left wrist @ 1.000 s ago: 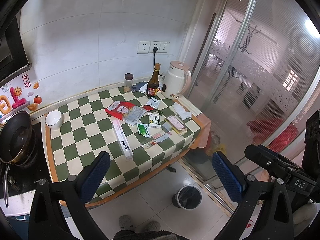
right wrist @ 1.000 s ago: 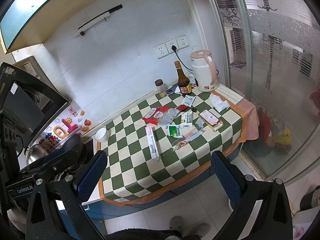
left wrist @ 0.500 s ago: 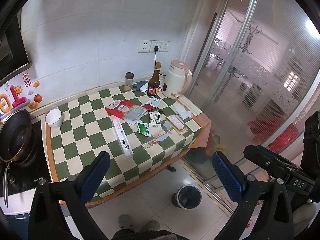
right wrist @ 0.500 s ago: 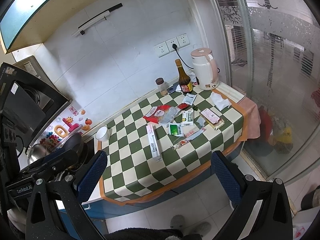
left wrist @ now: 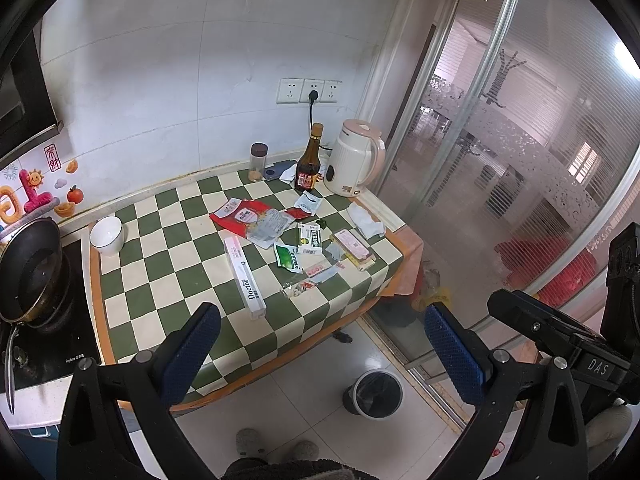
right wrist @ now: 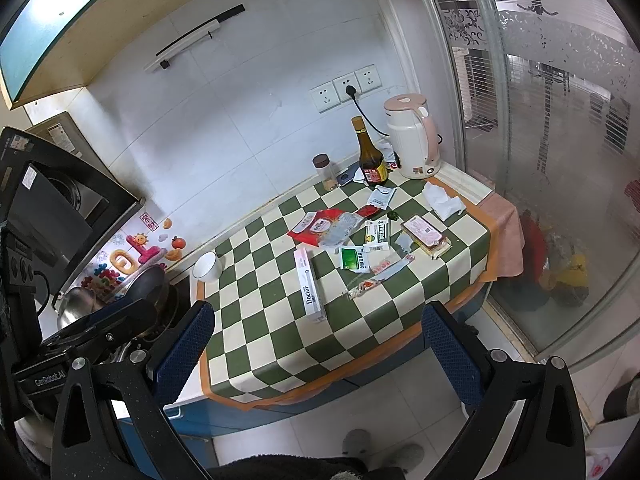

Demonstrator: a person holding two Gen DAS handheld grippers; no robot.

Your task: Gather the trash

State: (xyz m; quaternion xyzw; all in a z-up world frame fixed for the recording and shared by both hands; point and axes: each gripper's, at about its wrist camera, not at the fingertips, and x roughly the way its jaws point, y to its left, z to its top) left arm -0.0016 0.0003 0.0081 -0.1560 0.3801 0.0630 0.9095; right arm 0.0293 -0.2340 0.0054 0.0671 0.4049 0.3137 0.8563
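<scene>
Checkered counter [left wrist: 168, 216] stood uncleared, nothing collected: wrappers lay clustered toward 1 o'clock of the Doctor box [left wrist: 245, 271]. Left gripper [left wrist: 320, 346] and right gripper [right wrist: 320, 344] hung splayed, empty, well apart from them. Waste bin [left wrist: 374, 392] waited at 5 o'clock.

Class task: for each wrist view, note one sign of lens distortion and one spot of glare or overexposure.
Left wrist view: the glass door frame bows into a curve, black corners vignette the image, and a bright light blows out at the upper right. Right wrist view: the cabinet edge curves, and daylight washes out the frosted glass door.
</scene>
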